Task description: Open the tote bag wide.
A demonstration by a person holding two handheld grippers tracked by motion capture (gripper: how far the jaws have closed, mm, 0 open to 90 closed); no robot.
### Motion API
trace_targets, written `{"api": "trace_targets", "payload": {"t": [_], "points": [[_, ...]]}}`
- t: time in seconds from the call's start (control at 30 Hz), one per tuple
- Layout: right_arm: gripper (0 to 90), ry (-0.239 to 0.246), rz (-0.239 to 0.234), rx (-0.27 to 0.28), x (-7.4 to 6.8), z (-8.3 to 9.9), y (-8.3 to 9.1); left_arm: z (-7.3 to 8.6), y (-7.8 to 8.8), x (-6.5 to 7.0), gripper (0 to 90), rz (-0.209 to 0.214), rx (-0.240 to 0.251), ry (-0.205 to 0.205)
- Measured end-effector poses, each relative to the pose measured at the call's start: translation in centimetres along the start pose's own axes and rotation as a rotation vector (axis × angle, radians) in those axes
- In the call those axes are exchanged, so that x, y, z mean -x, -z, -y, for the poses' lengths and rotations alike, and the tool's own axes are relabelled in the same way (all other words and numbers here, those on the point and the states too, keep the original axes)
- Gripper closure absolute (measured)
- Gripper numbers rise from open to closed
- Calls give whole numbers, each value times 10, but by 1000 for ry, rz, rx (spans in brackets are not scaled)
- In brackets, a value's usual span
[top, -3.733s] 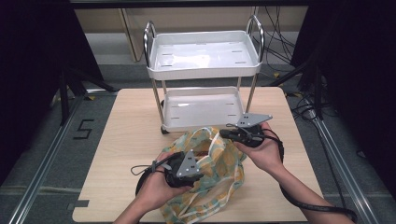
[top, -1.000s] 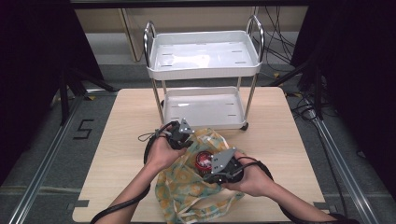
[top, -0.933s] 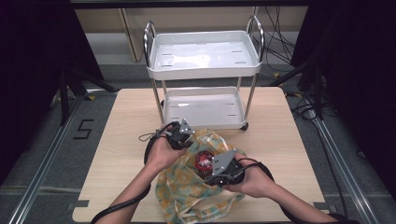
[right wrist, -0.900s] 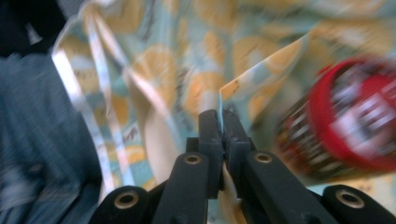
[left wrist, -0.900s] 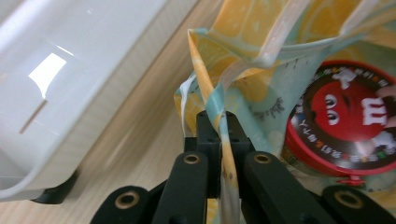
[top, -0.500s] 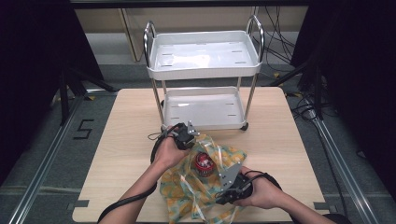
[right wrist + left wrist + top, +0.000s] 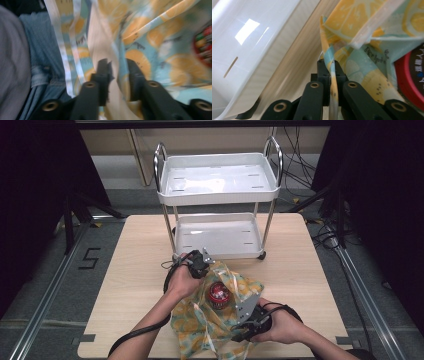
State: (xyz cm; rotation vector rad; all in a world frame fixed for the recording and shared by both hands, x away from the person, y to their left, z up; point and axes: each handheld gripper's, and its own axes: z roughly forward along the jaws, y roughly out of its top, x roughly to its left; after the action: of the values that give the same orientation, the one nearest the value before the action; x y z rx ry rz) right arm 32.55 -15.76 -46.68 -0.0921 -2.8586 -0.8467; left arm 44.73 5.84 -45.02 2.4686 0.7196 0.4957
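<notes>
A crumpled bag (image 7: 210, 320) printed with orange slices on pale blue lay near the worktop's (image 7: 125, 270) front edge, its mouth open on a red-lidded can (image 7: 219, 293). The left gripper (image 7: 331, 75), at the bag's far rim just before the white cart (image 7: 217, 175), was clamped tight on the fabric's edge, hand arched over it. The right gripper (image 7: 117, 72), low at the bag's near right side, had just been parting its jaws, loose fabric between them, unpressed.
</notes>
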Motion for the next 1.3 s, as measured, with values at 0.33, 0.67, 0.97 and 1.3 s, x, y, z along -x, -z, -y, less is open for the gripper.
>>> {"api": "trace_targets", "payload": {"t": [0.33,0.67,0.97,1.3], "points": [[553,2,155,223,9,-14,43,-1,-1,3,885,1,5,-7],[494,-56,431,423,35,-21,82,-3,-1,5,885,1,9,-12],[448,-212,508,339,73,-10,73,-4,0,5,881,-2,9,-21],[856,-339,440,230,90,-5,48,-1,7,6,806,18,16,-8]]}}
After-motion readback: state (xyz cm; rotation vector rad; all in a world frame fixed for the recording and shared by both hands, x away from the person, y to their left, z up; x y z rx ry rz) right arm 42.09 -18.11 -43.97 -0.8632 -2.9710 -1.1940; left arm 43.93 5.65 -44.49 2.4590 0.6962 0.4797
